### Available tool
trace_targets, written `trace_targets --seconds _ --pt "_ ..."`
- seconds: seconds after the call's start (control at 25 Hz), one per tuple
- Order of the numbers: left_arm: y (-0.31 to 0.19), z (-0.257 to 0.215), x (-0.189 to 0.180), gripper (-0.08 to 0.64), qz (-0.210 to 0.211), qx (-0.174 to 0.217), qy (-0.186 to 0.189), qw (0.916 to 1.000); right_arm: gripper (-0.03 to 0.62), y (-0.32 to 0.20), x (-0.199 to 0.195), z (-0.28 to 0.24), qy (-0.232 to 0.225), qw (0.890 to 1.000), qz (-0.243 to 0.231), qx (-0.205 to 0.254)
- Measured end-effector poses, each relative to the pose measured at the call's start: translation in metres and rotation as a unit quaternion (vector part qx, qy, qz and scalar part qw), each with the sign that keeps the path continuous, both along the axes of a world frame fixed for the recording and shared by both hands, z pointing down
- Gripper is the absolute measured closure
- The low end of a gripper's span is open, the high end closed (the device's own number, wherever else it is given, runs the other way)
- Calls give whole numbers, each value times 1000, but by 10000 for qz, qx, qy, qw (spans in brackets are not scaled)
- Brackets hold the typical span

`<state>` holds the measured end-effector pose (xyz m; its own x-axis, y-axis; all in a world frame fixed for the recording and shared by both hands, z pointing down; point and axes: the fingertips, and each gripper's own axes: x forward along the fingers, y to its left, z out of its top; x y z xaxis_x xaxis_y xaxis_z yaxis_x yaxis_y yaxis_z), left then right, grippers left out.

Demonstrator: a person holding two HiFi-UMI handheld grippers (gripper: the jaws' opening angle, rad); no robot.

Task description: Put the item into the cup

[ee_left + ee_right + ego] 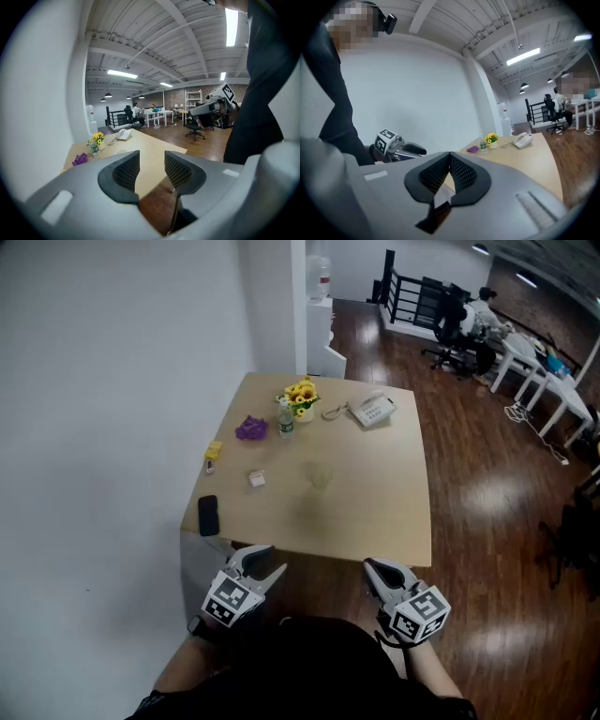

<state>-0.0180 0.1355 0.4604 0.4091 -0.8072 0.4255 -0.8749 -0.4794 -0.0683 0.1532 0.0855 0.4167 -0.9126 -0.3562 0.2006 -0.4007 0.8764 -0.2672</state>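
Candidate item: small white piece [256, 479], lying loose on the table [375, 512], left of centre. Just right of it was a faint clear shape [320, 476], probably the cup; too transparent to confirm. Other candidates lay nearer the wall: yellow piece [214, 451], purple object [251, 428].

Left hand-held gripper [152, 161]: jaws apart, nothing between them. It was held low at the near table edge, well short of the item; judged pre-reach, opened ready for pickup. Right hand-held gripper [450, 157]: pads together, empty, also at the near edge; judged idle. Task not yet started.
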Motion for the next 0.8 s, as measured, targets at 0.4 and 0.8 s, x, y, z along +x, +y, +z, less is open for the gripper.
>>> trace_targets --seconds 0.4,0.8 --pt "-48 16 -45 408 -234 -45 -518 9984 584 -29 -11 -1 6 9999 -104 78" --pt "-122 60 -139 426 -683 -565 -1097 9900 583 -56 -56 16 157 9990 -409 3"
